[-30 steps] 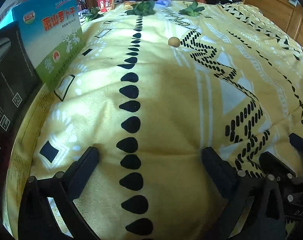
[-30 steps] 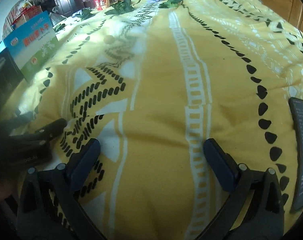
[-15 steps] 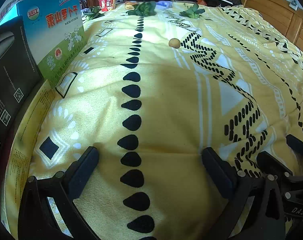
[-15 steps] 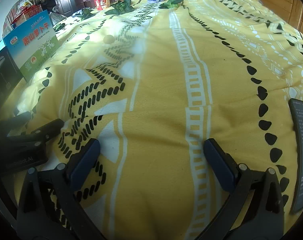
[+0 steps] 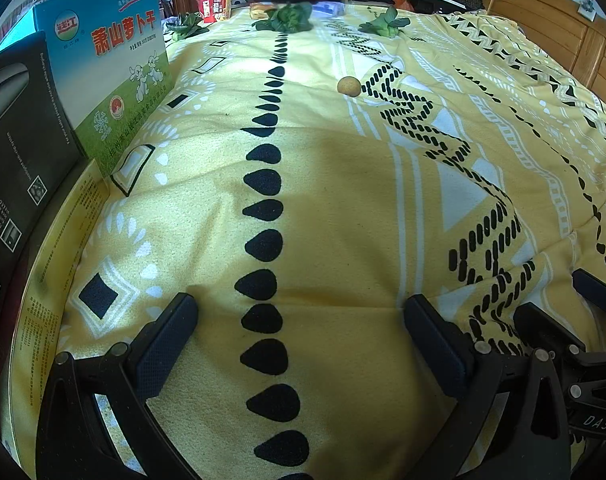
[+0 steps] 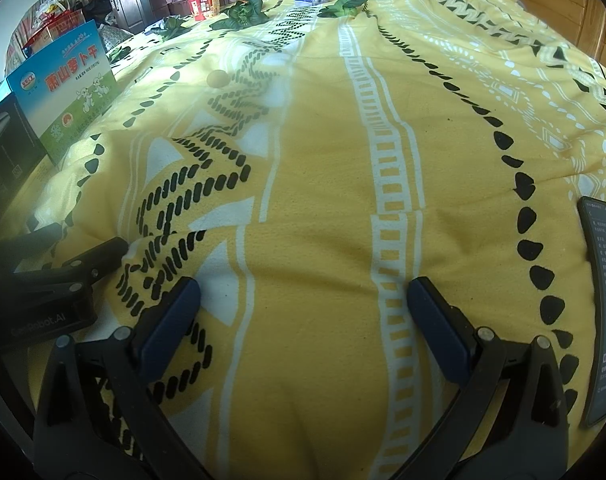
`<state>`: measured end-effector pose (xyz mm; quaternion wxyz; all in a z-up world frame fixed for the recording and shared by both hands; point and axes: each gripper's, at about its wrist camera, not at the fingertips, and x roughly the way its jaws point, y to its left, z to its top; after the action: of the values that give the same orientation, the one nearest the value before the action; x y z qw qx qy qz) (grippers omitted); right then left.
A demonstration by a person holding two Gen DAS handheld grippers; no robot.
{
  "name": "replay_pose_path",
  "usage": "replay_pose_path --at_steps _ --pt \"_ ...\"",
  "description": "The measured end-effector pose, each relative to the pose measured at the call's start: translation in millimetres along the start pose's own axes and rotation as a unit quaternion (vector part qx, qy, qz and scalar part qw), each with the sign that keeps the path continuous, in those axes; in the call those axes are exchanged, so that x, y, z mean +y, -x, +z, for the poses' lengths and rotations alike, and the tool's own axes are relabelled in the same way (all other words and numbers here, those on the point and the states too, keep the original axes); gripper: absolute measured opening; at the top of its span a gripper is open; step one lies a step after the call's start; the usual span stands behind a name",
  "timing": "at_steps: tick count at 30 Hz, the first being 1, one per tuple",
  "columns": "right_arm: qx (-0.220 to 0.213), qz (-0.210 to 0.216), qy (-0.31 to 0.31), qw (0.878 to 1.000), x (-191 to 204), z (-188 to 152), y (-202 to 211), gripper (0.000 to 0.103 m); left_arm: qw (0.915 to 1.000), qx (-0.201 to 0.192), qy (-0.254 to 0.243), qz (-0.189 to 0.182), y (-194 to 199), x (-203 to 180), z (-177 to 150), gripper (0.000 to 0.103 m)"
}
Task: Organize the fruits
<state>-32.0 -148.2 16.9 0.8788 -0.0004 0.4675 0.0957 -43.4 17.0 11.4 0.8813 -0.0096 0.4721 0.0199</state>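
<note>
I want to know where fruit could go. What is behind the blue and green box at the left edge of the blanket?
Directly behind the blue and green box little shows: a dark box leans beside it, and a doorway and furniture stand farther back. The box hides whatever sits right behind it.

Left wrist view: the blue-and-green box [image 5: 115, 76] sits further right and lower in frame than 1.0 s ago, with more of its printed face showing; the black box [image 5: 19, 152] beside it also takes up more of the left edge. The small round fruit [image 5: 348, 86] has drifted slightly right.

Right wrist view: the phone [image 6: 601, 312] at the right edge shows more of its screen (text unreadable). The left gripper [image 6: 51, 276] has slid slightly right along the blanket [image 6: 327, 184].
</note>
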Motion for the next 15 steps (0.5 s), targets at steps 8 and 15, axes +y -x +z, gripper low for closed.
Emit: replay_pose_path --at_steps 8,15 --pt "0.000 0.000 0.000 1.000 -0.5 0.0 0.1 0.103 1.0000 0.000 0.000 0.000 0.3 0.2 -0.1 0.103" --pt "0.000 0.000 0.000 1.000 0.1 0.2 0.1 0.103 1.0000 0.000 0.000 0.000 0.2 0.2 -0.1 0.103"
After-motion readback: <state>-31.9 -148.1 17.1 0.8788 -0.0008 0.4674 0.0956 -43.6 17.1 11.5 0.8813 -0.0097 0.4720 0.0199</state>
